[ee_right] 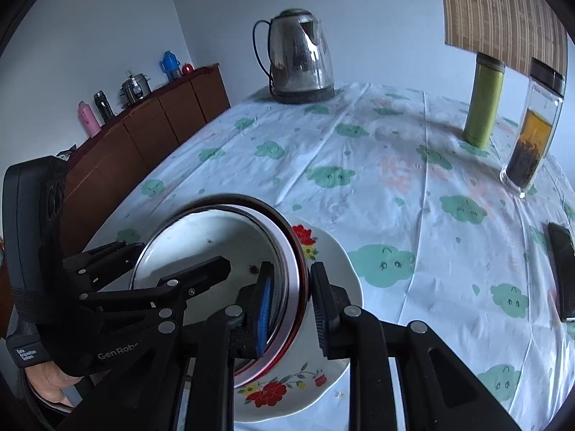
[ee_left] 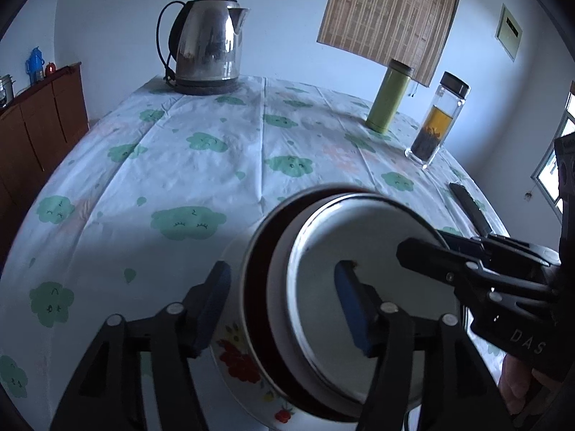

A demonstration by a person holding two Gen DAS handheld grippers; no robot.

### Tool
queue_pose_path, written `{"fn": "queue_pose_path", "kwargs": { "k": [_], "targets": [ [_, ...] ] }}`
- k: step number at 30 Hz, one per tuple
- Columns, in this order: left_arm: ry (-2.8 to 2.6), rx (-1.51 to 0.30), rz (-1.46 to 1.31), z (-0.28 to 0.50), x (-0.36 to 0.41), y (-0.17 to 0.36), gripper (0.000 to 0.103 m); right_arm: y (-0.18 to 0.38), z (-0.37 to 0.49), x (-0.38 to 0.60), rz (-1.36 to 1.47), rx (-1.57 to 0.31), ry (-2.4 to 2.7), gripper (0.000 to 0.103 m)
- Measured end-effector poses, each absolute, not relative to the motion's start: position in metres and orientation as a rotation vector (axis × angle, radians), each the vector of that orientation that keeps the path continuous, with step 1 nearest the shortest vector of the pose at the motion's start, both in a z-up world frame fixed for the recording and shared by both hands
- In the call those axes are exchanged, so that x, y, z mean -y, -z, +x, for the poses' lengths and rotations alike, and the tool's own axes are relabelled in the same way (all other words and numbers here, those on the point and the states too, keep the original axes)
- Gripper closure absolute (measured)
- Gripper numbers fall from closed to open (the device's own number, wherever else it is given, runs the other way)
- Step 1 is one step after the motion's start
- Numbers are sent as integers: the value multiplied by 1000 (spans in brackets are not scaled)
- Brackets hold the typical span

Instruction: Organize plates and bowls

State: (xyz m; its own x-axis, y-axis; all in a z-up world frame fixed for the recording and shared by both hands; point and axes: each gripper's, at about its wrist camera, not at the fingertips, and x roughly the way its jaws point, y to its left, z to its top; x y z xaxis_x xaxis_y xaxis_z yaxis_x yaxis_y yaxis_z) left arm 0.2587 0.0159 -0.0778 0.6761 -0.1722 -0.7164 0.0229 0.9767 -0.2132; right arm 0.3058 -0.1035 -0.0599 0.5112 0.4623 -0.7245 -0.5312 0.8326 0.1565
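Note:
A white bowl (ee_left: 323,287) nests inside a dark red-rimmed bowl (ee_left: 253,287), and both sit on a white plate with red flowers (ee_left: 237,359) near the table's front edge. My left gripper (ee_left: 284,301) is open, its fingers straddling the bowls' left rims. My right gripper (ee_right: 291,305) straddles the right rims of the white bowl (ee_right: 215,248) and the red-rimmed bowl (ee_right: 298,269), one blue pad inside and one outside, with a gap showing. The flowered plate (ee_right: 323,377) lies under them.
A cloud-print tablecloth (ee_left: 179,165) covers the table. A steel kettle (ee_left: 206,46) stands at the back, a green flask (ee_left: 390,97) and a glass tea bottle (ee_left: 436,118) at the right. A black phone (ee_right: 564,273) lies near the right edge. A wooden cabinet (ee_right: 143,136) stands left.

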Motion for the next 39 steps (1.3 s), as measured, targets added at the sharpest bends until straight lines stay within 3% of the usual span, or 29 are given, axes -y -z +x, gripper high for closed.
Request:
{"fn": "queue_pose_path", "kwargs": {
  "k": [5,8,17,20,26,33,39],
  "targets": [
    [94,-795,-180,257,-16,74,32,61,301,108,-77,-798,-612,71],
    [89,-791,-176,258,-17,74,31,63,299,108,-87,-786,-618,60],
    [77,-740,-177,253,-19,66,27,52,287,117,-40,-647,-667,56],
    [69,-714,-170,250,-19,62,25,48,285,119,-37,-597,-661,47],
    [52,-654,-156,246,-20,55,24,43,281,127,-21,-479,-635,46],
    [23,-496,-134,227,-18,38,4,32,261,137,-45,-288,-558,33],
    [-18,-366,-61,211,-11,26,1,24,250,138,-62,-229,-546,30]
  ]
}}
